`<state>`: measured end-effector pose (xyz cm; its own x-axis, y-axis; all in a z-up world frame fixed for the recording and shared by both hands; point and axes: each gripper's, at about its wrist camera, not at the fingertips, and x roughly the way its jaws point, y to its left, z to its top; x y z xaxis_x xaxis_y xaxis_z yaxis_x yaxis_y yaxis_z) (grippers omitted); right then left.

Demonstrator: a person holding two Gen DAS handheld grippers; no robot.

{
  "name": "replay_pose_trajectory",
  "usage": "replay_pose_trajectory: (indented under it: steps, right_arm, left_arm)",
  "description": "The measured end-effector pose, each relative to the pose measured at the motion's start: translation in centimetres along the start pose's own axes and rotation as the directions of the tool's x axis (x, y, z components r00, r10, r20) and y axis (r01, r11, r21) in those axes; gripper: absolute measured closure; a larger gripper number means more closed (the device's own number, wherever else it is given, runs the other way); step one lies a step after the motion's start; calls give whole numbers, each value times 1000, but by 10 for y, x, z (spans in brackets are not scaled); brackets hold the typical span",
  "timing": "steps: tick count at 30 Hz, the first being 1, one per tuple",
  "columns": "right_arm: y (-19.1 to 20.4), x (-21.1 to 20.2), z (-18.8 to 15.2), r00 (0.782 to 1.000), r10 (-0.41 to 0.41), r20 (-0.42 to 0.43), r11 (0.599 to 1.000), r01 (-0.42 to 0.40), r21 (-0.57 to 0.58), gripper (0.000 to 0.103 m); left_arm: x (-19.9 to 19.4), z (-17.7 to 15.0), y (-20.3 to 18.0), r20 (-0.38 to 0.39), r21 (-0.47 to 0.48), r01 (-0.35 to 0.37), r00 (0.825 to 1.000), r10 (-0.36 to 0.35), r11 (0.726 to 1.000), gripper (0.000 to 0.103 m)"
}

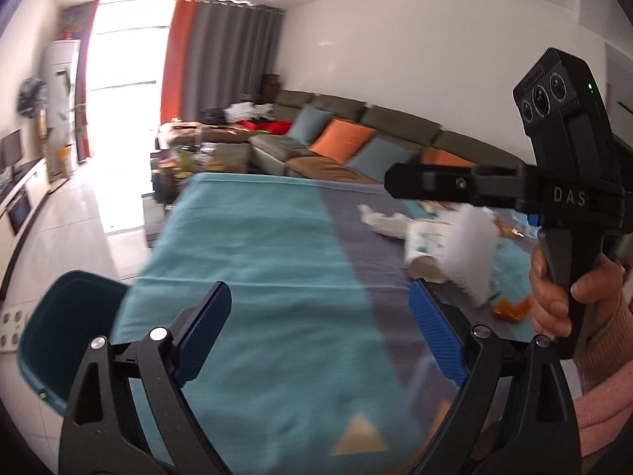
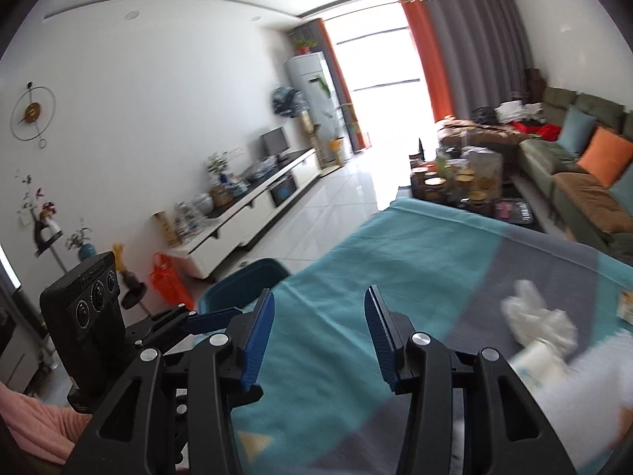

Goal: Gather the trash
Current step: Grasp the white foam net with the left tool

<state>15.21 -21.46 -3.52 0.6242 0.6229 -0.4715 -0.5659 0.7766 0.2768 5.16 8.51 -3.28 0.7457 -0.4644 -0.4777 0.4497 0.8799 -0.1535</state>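
Teal and grey cloth covers the desk (image 1: 253, 245), which sits in a bright living room with a green sofa (image 1: 356, 126), orange-and-grey curtains (image 1: 221, 59) and a teal bin (image 1: 59, 340) just off the desk's left edge. Trash is piled on the right side: crumpled white tissue (image 1: 472, 253), a paper cup (image 1: 425, 251) lying on its side and an orange wrapper (image 1: 512, 308). Left claw (image 1: 320, 336) is spread wide over bare cloth with nothing in it, while the right claw (image 2: 319, 340), gripped by a hand (image 1: 565, 297) in a pink sleeve, is partly spread and also empty.
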Motion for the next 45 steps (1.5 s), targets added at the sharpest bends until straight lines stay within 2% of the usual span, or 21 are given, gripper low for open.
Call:
replay_pose_trajectory:
  steps: [3, 10, 14, 19, 22, 27, 30, 33, 36, 45]
  right_arm:
    - [-26, -27, -11, 997, -76, 26, 996, 75, 41, 58]
    - [-83, -78, -35, 972, -226, 69, 964, 214, 157, 58]
    - [-104, -91, -42, 964, -253, 86, 950, 231, 210, 58]
    - [-118, -99, -51, 960, -263, 96, 943, 235, 234, 58]
    - [-123, -101, -57, 961, -261, 97, 941, 231, 246, 58]
    - [-128, -102, -64, 963, -252, 96, 939, 219, 265, 58]
    - [-132, -102, -68, 964, -251, 93, 938, 218, 269, 58]
    - [-134, -103, -69, 965, -245, 93, 938, 212, 276, 58]
    - [-135, -102, -70, 966, -241, 93, 937, 207, 280, 58]
    - [-130, -96, -68, 971, -219, 91, 944, 188, 271, 58]
  left_arm:
    - [18, -2, -27, -32, 31, 66, 997, -65, 997, 13]
    - [70, -3, -76, -129, 46, 201, 973, -194, 978, 13]
    - [96, -1, -95, -177, 36, 245, 956, -235, 969, 13]
    - [118, 4, -102, -219, -5, 265, 940, -260, 964, 14]
    - [131, 5, -102, -254, -51, 277, 926, -280, 960, 22]
    - [149, 5, -102, -279, -121, 315, 899, -337, 941, 47]
    - [150, 5, -102, -278, -135, 334, 891, -359, 933, 63]
    - [148, 5, -101, -272, -135, 344, 889, -369, 929, 78]
    - [140, 6, -98, -253, -125, 348, 894, -369, 929, 85]
    - [93, 5, -72, -184, -120, 338, 916, -356, 933, 87]
